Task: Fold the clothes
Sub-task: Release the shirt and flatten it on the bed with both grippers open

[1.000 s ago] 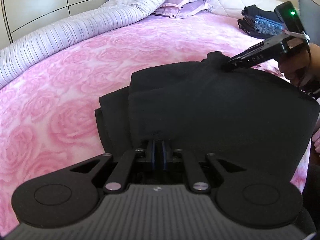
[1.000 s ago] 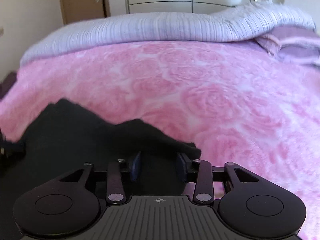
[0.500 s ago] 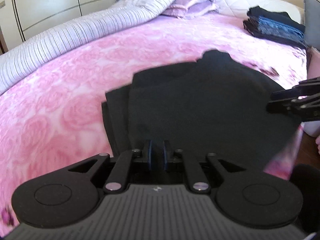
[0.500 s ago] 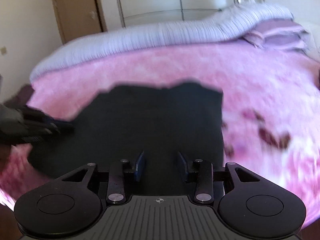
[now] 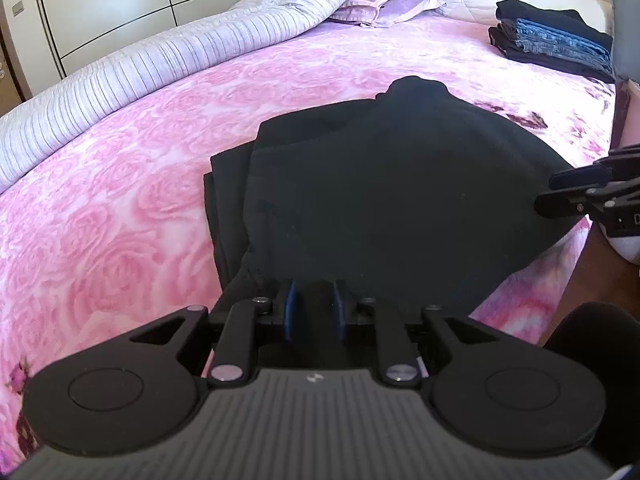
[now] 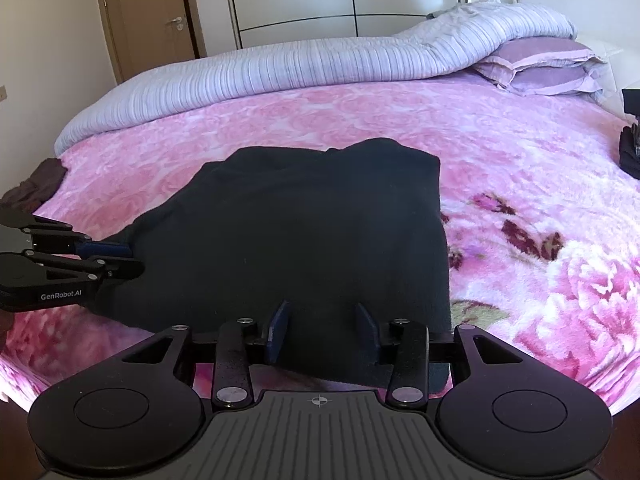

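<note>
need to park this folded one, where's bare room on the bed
Bare pink blanket lies between the black garment and the striped duvet, and again between the garment and the folded stack. It is crowded at the near edge, where both hand-held grippers, left and right, sit at the garment.

black garment (image 6: 304,232), pink blanket (image 6: 520,152), right hand-held gripper (image 6: 322,330) open

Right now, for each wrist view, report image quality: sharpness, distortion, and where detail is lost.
Left wrist view: sharp; fisheye bends the wardrobe doors; the black garment reads nearly featureless, with only its left-edge folds showing. Right wrist view: also sharp, with dark vignette corners; the striped duvet bows upward; the pink bedspread looks bright, and the garment is again a flat dark mass.
</note>
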Available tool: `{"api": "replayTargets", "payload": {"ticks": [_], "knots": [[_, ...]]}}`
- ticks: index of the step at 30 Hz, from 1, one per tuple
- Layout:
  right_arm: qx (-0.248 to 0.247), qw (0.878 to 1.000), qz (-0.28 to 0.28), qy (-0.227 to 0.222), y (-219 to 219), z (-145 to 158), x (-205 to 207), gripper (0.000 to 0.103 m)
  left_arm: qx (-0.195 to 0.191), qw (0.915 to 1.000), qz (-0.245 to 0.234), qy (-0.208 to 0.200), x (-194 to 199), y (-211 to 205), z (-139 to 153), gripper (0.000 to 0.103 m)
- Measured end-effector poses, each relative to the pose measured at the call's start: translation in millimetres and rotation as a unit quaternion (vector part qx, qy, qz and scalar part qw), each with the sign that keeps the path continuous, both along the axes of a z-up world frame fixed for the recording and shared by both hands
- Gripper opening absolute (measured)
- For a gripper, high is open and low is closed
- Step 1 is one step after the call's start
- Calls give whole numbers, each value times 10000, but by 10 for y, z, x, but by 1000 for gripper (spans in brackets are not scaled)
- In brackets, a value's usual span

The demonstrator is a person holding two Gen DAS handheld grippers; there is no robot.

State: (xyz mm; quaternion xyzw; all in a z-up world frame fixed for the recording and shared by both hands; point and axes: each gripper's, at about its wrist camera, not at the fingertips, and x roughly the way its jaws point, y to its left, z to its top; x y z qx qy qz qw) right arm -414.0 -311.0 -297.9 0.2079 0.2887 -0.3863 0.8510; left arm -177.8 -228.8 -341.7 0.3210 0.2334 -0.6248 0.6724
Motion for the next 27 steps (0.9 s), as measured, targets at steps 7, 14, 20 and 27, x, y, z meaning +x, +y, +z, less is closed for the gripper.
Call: {"api": "replayTargets", "payload": {"ticks": [7, 14, 20, 27], "knots": [[-68, 10000, 15, 63, 56, -4, -8, 45, 9, 9999, 9, -114, -45, 6, -13, 17], [-146, 9998, 29, 160, 73, 19, 6, 47, -54, 9999, 33, -160, -64, 35, 20, 17], [-163, 9998, -33, -74, 163, 85, -125, 47, -259, 9995, -168, -86, -133, 281, 146, 17], [-201, 9997, 48, 103, 231, 58, -175, 47, -210, 9995, -199, -105, -113, 358, 34, 18]]}}
